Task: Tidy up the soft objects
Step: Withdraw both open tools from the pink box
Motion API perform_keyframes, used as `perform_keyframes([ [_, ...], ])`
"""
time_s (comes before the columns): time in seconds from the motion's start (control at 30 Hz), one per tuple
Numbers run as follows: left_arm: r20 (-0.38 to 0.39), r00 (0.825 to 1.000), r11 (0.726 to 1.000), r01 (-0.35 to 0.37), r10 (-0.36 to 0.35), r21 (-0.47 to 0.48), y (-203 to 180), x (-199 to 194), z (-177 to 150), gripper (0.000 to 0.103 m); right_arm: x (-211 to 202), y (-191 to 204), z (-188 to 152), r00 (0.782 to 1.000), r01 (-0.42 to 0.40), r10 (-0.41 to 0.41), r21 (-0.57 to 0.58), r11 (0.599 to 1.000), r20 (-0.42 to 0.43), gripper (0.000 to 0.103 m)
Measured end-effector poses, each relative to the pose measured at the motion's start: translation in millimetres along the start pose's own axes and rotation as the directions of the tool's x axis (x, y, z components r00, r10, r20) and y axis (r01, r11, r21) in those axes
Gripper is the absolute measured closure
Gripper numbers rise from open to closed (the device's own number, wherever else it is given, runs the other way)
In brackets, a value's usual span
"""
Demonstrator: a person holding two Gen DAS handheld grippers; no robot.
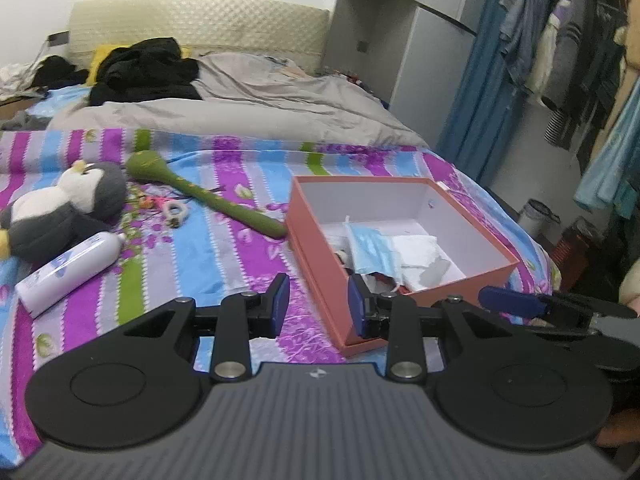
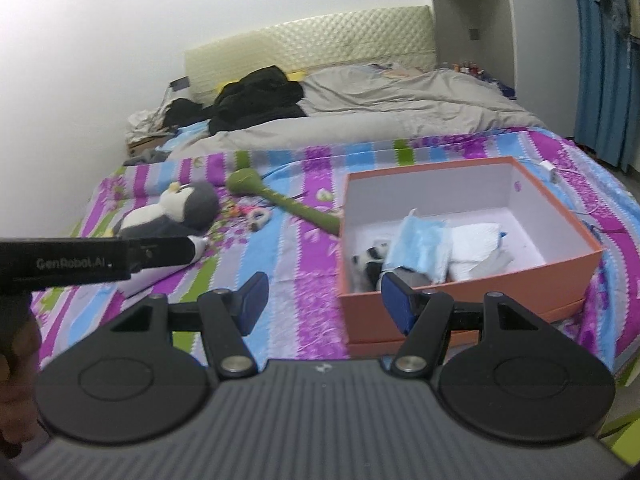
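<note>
- Bottle [image 1: 70,270]: white, lying on its side on the striped bedspread [image 1: 224,248], well left of the left gripper's [image 1: 319,307] fingers; cap end points up and to the right, toward the penguin. A hard item, probably not for sorting.
- Plush penguin [image 1: 60,212]: grey and white, slumped on its side beyond and left of the left fingers, head toward the headboard. Judged the next soft item to collect.
- Green plush stick [image 1: 200,196]: long axis runs diagonally, round head at far left, narrow end touching the box's left wall. Beyond the left fingers.
- Left gripper: jaws partly parted, nothing between the blue pads; hovers above the bedspread at the box's near left corner, seemingly between picks.
- Orange box [image 1: 316,256]: lid off, white inside, serving as the collection bin; its near wall lies just behind the left gripper's right finger.
- Box contents: blue face mask [image 2: 420,248], white tissue [image 2: 476,248], small black-and-white plush [image 2: 370,260], piled at the near left end.
- Right gripper [image 2: 325,303]: jaws wide apart, empty; its right finger overlaps the box's near wall, its left finger over the bedspread.
</note>
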State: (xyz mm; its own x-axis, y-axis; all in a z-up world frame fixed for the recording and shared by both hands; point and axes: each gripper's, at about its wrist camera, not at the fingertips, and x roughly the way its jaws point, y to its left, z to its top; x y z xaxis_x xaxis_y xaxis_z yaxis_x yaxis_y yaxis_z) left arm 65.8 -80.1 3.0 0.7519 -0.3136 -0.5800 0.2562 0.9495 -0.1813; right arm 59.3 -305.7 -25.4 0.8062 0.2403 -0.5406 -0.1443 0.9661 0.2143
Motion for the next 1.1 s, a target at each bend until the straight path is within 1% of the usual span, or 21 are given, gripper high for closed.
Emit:
perform_keyframes([
  [0.1,0.006,1.000,1.000,-0.023,0.023,-0.016,10.9,-9.7,-8.9,0.066,2.7,12.5,-6.8,1.000,-0.028,0.028,-0.012,1.000,-0.001,0.038],
  [0.37,0.015,0.998,0.996,-0.067,0.068,-0.060,36.2,-27.4,-31.1,0.066,6.5,39.9,-25.4,0.998,-0.068,0.068,-0.046,0.997,-0.017,0.038],
  [0.5,0.002,0.997,0.993,-0.081,0.081,-0.081,47.7,-31.3,-45.1,0.066,8.5,49.0,-37.1,0.997,-0.079,0.077,-0.055,0.995,-0.029,0.038],
  [0.6,-0.009,0.996,0.991,-0.092,0.092,-0.093,57.0,-32.5,-54.4,0.066,11.4,58.2,-45.6,0.997,-0.071,0.068,-0.083,0.994,-0.038,0.038],
  [0.67,-0.013,0.995,0.990,-0.101,0.100,-0.101,64.3,-31.9,-59.1,0.066,14.9,62.6,-50.0,0.995,-0.088,0.084,-0.080,0.993,-0.046,0.038],
  [0.87,-0.025,0.993,0.985,-0.120,0.117,-0.127,88.1,-22.1,-69.1,0.066,35.4,76.0,-59.4,0.992,-0.115,0.110,-0.083,0.990,-0.067,0.038],
  [1.1,-0.046,0.990,0.983,-0.138,0.133,-0.124,115.8,9.7,-70.7,0.066,66.8,90.6,-62.7,0.991,-0.127,0.120,-0.124,0.984,-0.060,0.038],
])
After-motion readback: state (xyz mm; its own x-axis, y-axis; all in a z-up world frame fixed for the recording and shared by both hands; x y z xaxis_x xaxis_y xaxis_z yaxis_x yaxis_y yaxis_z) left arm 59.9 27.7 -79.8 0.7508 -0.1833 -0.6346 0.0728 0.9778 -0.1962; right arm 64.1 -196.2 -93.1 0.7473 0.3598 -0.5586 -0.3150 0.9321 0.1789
